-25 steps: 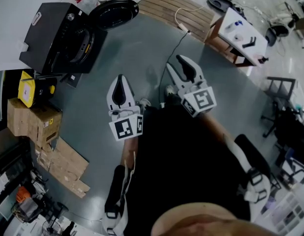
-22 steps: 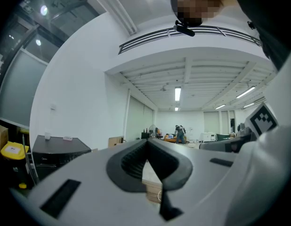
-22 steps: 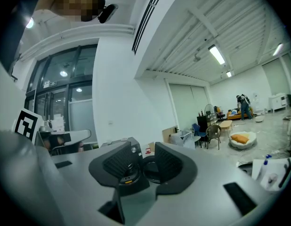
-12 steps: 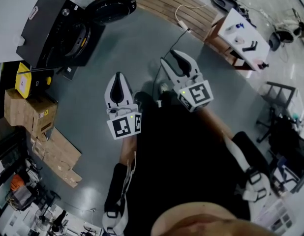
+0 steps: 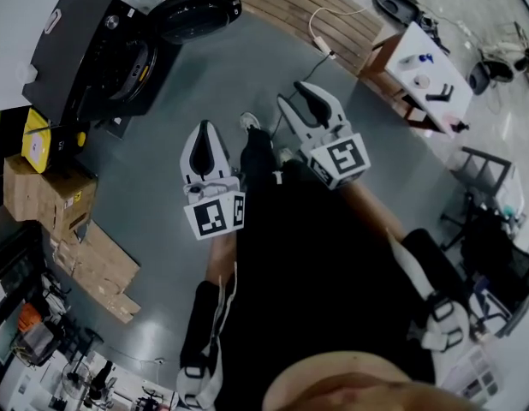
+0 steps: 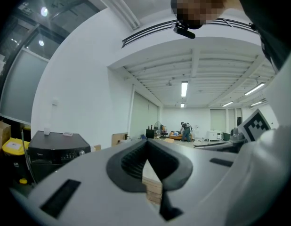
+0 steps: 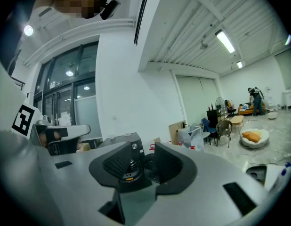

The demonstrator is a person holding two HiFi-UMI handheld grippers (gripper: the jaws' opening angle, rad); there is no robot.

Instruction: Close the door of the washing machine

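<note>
Right hand-held gripper (image 7: 143,149) (agape) toward washer (image 5: 85,50)

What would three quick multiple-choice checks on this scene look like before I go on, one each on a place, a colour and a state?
1. In the head view, where is the washing machine?
A. Upper left
B. Lower right
C. Dead centre

2. What colour is its casing?
A. White
B. Red
C. Black

3. How does its door stand?
A. Shut
B. Swung open
C. Taken off, lying flat on the machine's top

Answers:
1 A: it sits in that view's upper left corner.
2 C: its top and front are both black.
3 B: the round door stands out to the side, clear of the machine's front.
</note>
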